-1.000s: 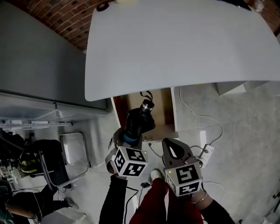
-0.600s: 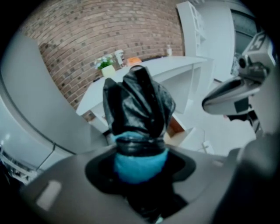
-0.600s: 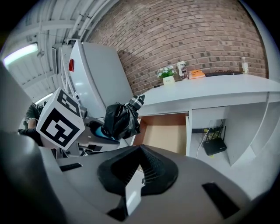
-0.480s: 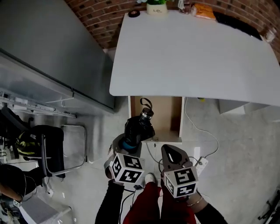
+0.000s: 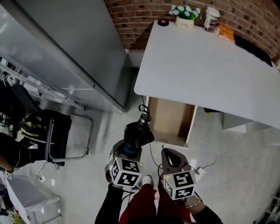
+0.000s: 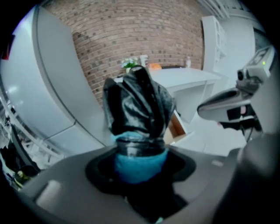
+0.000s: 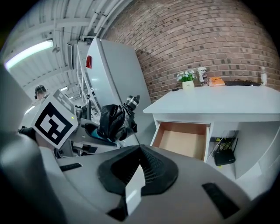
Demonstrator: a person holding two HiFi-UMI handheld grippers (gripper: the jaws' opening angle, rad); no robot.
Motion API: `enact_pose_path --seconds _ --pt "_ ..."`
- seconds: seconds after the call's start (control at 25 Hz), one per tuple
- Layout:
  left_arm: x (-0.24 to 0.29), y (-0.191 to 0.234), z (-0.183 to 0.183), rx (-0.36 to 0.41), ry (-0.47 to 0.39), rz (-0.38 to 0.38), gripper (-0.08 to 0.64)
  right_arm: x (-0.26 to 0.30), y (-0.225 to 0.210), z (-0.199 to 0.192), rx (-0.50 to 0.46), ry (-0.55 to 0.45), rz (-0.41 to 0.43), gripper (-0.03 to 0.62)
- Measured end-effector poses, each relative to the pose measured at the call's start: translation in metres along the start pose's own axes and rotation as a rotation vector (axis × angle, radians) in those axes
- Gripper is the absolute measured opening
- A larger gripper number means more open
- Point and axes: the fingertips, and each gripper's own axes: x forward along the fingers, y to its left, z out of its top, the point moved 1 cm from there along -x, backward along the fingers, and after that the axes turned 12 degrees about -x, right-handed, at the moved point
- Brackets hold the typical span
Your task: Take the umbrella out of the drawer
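Observation:
A folded black umbrella [image 5: 137,134] with a blue band and a silver-ringed handle end stands up out of my left gripper [image 5: 127,151], which is shut on its lower part. In the left gripper view the umbrella [image 6: 138,109] fills the middle between the jaws of the left gripper [image 6: 140,162]. It hangs in the air in front of the open wooden drawer [image 5: 171,117], to the left of the drawer's front. My right gripper [image 5: 169,154] is beside it, shut with nothing in it. The right gripper view shows the umbrella [image 7: 114,120] at the left and the drawer [image 7: 182,140] bare inside.
The white table [image 5: 210,65] over the drawer carries a flower pot [image 5: 183,13] and small items at its far edge. A tall grey cabinet [image 5: 57,43] stands left, with a dark chair [image 5: 57,135] below it. A power strip [image 5: 199,171] and cables lie on the floor.
Both grippers have risen and drawn back from the drawer, the left one still carrying the umbrella. The umbrella's top no longer overlaps the drawer opening.

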Motion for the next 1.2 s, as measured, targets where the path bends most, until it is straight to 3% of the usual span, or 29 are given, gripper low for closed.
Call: enact_pose_path --seconds 0.56,1.2 --pt "-0.071 0.04 -0.021 -0.215 -0.079 0.06 0.247 -0.008 0.059 0.039 -0.106 -0.01 0.086 -0.002" --pt "-0.127 0.071 -0.08 -0.46 -0.131 0.05 0.247 -0.014 0.125 0.063 -0.216 -0.008 0.159 -0.002"
